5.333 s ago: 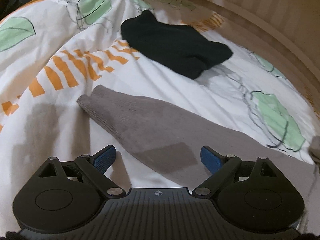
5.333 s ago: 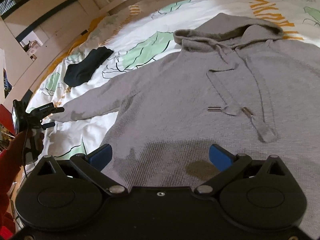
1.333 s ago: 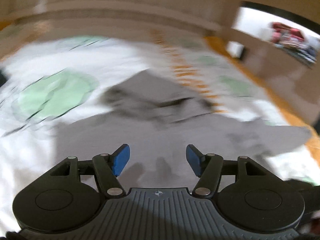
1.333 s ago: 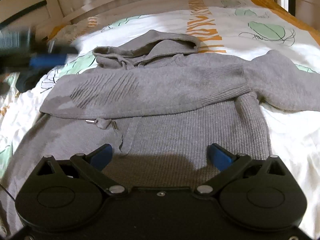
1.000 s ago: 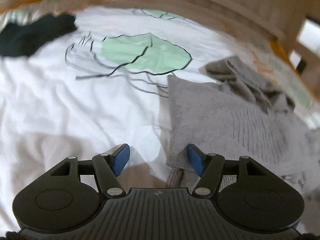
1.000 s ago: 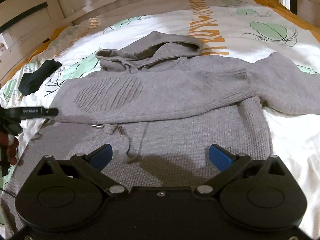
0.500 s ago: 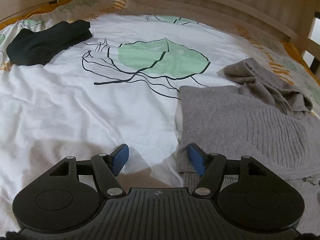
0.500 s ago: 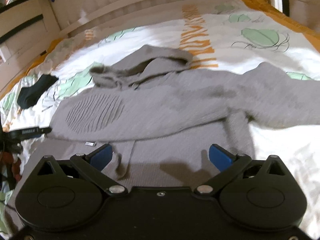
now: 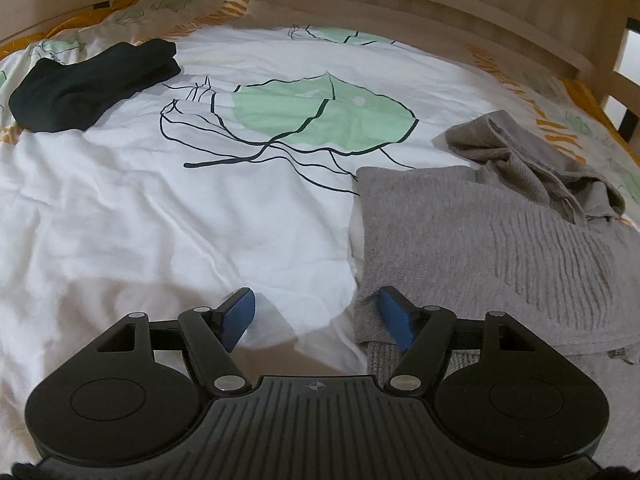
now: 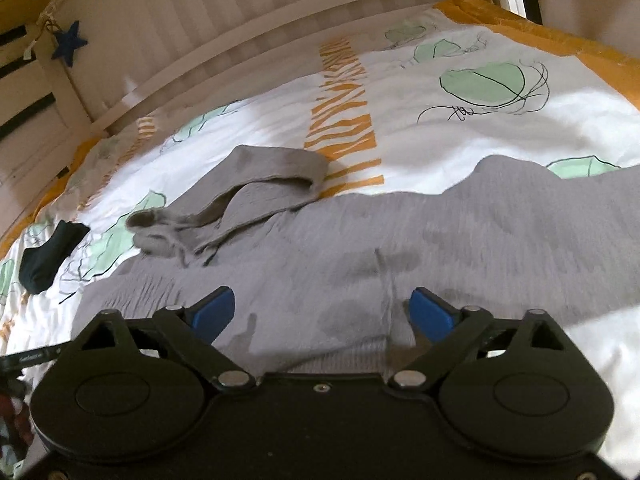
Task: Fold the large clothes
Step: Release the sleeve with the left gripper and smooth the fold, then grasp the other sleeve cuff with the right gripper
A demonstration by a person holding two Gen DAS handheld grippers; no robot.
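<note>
A grey knit hoodie (image 9: 480, 248) lies flat on the bed, one sleeve folded across its chest and its hood (image 9: 532, 168) crumpled at the far end. My left gripper (image 9: 316, 312) hovers at the hoodie's left edge. Its jaws are opening, with white duvet between them and the right finger over the grey hem. In the right wrist view the hoodie (image 10: 400, 240) fills the middle, with the hood (image 10: 260, 196) at left and the other sleeve (image 10: 560, 208) stretching right. My right gripper (image 10: 320, 312) hangs over the chest, jaws closing, pads not pressing on the cloth.
A folded black garment (image 9: 92, 80) lies at the far left of the duvet (image 9: 160, 220), also visible as the black garment (image 10: 48, 256). A wooden bed rail (image 9: 400, 8) bounds the far side. A blue star (image 10: 70, 44) hangs on the slatted frame (image 10: 240, 40).
The right gripper has moved across and closer over the hoodie's chest and its jaws have narrowed. The left gripper has settled at the hoodie's left edge with its jaws slightly wider.
</note>
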